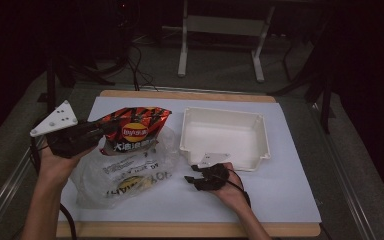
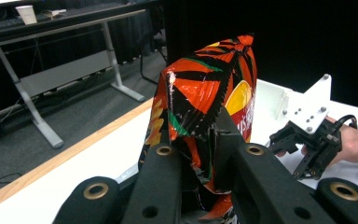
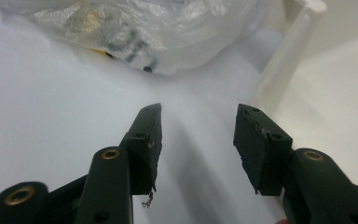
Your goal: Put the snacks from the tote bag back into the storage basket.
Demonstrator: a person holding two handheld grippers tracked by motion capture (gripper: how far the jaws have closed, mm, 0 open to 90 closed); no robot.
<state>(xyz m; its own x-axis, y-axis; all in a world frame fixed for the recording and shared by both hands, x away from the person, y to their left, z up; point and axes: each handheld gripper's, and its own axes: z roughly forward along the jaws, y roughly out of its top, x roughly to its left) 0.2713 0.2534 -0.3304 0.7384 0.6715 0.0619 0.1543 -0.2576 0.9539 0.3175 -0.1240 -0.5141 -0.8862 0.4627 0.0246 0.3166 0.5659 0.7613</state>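
The left gripper (image 1: 107, 129) clamps the crinkly red-and-orange foil chip bag (image 1: 136, 129) at its edge seam. It looks light, puffy and crushable, so the seam seems the safest hold. The right gripper (image 1: 192, 176) stands open and empty.

The red, orange and black crisp bag (image 2: 205, 100) is pinched at its crimped edge between the left gripper's (image 2: 204, 154) fingers (image 2: 163, 163). It rises from them upright, clear of the sheet.
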